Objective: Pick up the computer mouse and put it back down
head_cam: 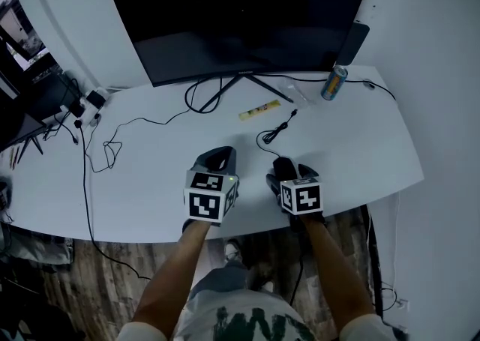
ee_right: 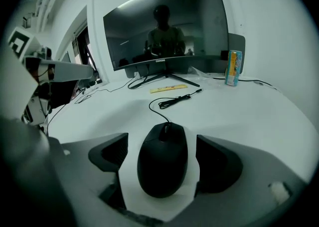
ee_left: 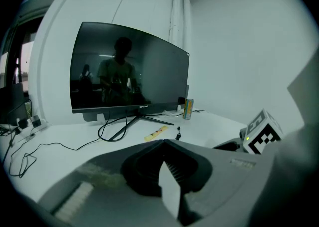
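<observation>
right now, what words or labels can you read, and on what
No text can be quoted.
monitor: bezel logo, too small to read
can: print blurred
yellow packet: print too small
marker cube: square patterns only, no words

A white surface (head_cam: 360, 145) with a rounded front edge stands in a corner of plain pale walls (head_cam: 427, 25). A wide, curved dark monitor (head_cam: 240, 17) on a splayed stand fills its back. White pipes (ee_left: 178, 11) run up the corner. Wood-grain floor (head_cam: 90, 279) shows below the front edge. Dark furniture (head_cam: 34, 103) stands at the left, beside a bright opening (ee_left: 22, 66). The light is dim and cool.
</observation>
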`<state>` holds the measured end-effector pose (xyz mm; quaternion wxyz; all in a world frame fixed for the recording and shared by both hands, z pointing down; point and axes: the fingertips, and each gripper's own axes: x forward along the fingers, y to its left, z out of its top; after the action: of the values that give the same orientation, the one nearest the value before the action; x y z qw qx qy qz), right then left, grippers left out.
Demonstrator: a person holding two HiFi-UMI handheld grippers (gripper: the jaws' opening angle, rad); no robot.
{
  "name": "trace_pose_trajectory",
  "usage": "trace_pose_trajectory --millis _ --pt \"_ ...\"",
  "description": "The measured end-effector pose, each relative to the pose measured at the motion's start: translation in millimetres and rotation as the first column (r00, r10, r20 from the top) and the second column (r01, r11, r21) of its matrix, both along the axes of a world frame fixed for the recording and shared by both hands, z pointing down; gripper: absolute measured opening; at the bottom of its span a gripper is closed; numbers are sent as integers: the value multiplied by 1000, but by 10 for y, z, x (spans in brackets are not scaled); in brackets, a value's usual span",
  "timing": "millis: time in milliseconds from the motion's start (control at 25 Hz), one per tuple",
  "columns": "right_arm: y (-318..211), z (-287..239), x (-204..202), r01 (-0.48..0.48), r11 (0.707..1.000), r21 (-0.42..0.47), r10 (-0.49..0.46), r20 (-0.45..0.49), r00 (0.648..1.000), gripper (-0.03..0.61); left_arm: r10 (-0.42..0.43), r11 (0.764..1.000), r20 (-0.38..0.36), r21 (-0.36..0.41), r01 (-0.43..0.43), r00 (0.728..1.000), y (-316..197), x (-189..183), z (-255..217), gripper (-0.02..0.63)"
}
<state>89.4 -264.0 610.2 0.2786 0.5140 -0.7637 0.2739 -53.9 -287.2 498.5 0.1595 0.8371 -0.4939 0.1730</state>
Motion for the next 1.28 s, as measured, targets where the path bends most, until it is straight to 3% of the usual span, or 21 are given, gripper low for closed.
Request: trace_pose_trajectory --millis 280,680,1280 --pt "4 185 4 -17 998 -60 15 -46 999 418 3 1000 5 -8 -3 1000 -52 -67 22 5" --pt "-8 219 15 -36 998 -57 30 -91 995 422 7 1000 11 -7 -7 1000 -80 -88 34 5" --pt "12 198 76 -52 990 -131 37 -115 993 313 12 1000 10 9 -12 1000 -95 -98 -58 5"
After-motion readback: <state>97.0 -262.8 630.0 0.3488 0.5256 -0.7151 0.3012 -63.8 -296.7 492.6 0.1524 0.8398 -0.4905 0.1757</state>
